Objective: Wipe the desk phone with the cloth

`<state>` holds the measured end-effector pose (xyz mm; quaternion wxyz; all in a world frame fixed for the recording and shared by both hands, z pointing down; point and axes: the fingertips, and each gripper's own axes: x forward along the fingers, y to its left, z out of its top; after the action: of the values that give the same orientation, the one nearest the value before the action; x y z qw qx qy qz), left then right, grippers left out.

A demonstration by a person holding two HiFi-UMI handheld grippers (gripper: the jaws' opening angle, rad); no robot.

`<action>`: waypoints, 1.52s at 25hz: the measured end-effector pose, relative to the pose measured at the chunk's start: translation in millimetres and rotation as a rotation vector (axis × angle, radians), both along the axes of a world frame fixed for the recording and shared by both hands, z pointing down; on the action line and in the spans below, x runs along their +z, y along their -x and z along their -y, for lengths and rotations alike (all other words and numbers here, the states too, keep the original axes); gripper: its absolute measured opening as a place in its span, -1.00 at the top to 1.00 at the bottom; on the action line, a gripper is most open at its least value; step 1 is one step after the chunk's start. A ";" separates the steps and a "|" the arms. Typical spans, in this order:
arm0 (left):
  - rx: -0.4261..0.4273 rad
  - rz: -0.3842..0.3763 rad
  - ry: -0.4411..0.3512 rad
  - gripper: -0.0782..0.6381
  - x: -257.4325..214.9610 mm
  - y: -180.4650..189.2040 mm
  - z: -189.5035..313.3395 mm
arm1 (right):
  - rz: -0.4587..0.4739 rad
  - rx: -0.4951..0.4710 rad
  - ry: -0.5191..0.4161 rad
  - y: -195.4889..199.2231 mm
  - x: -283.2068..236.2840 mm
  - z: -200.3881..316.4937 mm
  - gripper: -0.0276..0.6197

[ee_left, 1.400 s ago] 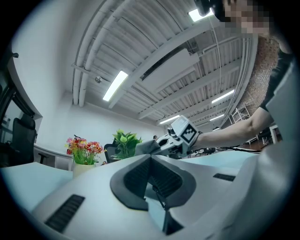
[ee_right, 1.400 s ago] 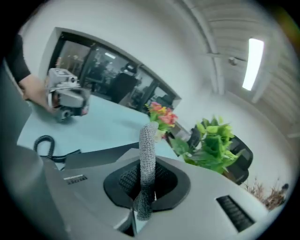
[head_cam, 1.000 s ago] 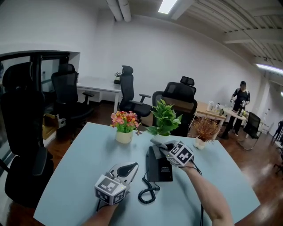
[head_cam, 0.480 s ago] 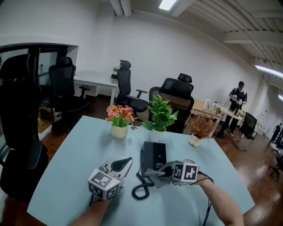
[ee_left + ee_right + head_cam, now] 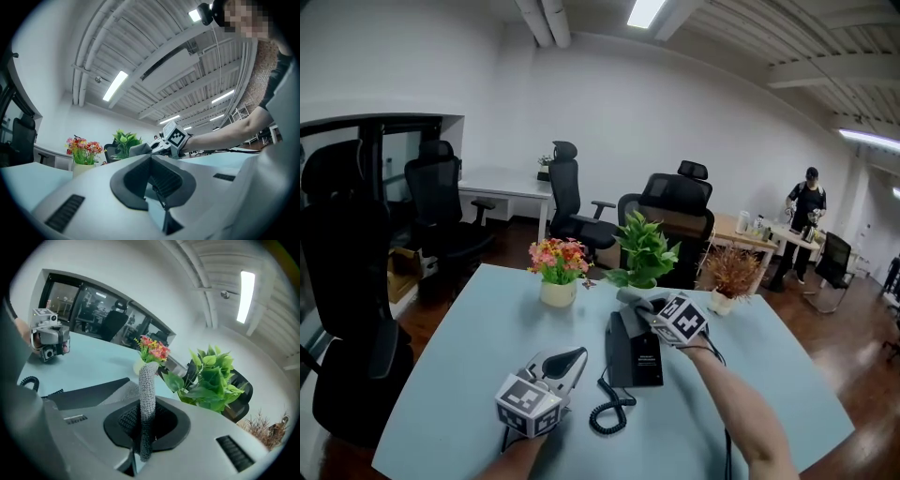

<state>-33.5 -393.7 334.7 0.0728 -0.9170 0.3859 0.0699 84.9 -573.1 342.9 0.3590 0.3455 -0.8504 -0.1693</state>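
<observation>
We're at a pale blue table point(image 5: 459, 356), and the desk phone point(image 5: 636, 352) lies flat near the middle of it, dark and oblong, with its coiled cord point(image 5: 609, 412) looping off the near-left corner. The right gripper point(image 5: 649, 307) is at the far end of the phone, marker cube turned up, and its jaws are clamped tight on the grey cloth point(image 5: 147, 380). In the right gripper view that knitted cloth stands up from between the pads in a narrow upright fold, with more of it bunched low beside the jaws against the phone's dark top. From the head view a grey corner of it pokes out past the gripper toward the plants, over the phone's far edge.

Over on the other side, the left gripper point(image 5: 574, 357) sits low over the table just left of the phone, well apart from the right one. Its own view has the two pads pressed together with nothing between them, and it points upward across the table toward the right gripper.

Behind the phone we've got a pot of pink and orange flowers point(image 5: 560, 267), a leafy green plant point(image 5: 645, 248) and a dry brown plant point(image 5: 733, 275) in a row. Black office chairs point(image 5: 675, 211) ring the table, and a person point(image 5: 804, 220) stands at a far desk.
</observation>
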 end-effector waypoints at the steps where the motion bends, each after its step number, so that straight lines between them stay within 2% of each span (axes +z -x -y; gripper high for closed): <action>1: 0.002 0.000 0.000 0.74 1.2 0.0 0.1 | -0.019 -0.006 0.004 2.2 4.9 -0.1 0.92; 6: 0.000 0.009 -0.012 0.74 2.3 2.8 3.7 | -0.115 -0.091 0.051 6.3 24.0 -29.2 0.92; 11: 0.005 0.005 0.003 0.74 -2.8 2.0 -0.3 | -0.300 -0.269 0.151 5.0 65.7 -110.7 0.92; 14: 0.000 0.011 -0.003 0.74 1.5 2.8 1.6 | -0.405 -0.400 0.245 1.9 90.3 -164.0 0.92; 16: 0.004 0.006 -0.001 0.74 -0.5 1.0 0.7 | -0.458 -0.453 0.283 -5.7 97.1 -179.8 0.92; 18: 0.004 0.004 -0.001 0.74 -2.0 0.0 0.7 | -0.413 -0.405 0.245 -12.6 82.5 -161.0 0.92; 22: -0.006 0.005 -0.010 0.74 -1.0 0.4 2.9 | -0.113 -0.144 0.046 -21.9 13.3 -66.7 0.92; 25: 0.001 0.003 -0.006 0.74 1.9 -2.5 2.4 | 0.011 -0.017 -0.025 -25.0 -12.0 -20.8 0.92; 27: 0.007 0.002 -0.004 0.74 3.1 -4.3 2.2 | 0.009 0.007 -0.032 -22.0 -9.6 -6.2 0.92; 31: 0.007 0.003 -0.008 0.74 2.4 -4.6 3.4 | -0.062 -0.001 -0.001 -17.2 8.6 0.0 0.92; 34: 0.007 0.004 -0.009 0.74 1.3 -4.5 3.4 | -0.113 -0.043 0.044 -18.2 21.0 -19.3 0.92; 38: 0.004 0.006 -0.001 0.74 2.6 -2.7 3.1 | -0.236 -0.151 0.116 -18.2 47.1 -68.9 0.92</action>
<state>-30.8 -396.8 337.3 0.0745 -0.9179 0.3838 0.0675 103.1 -504.1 390.0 0.4618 0.2370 -0.8343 -0.1858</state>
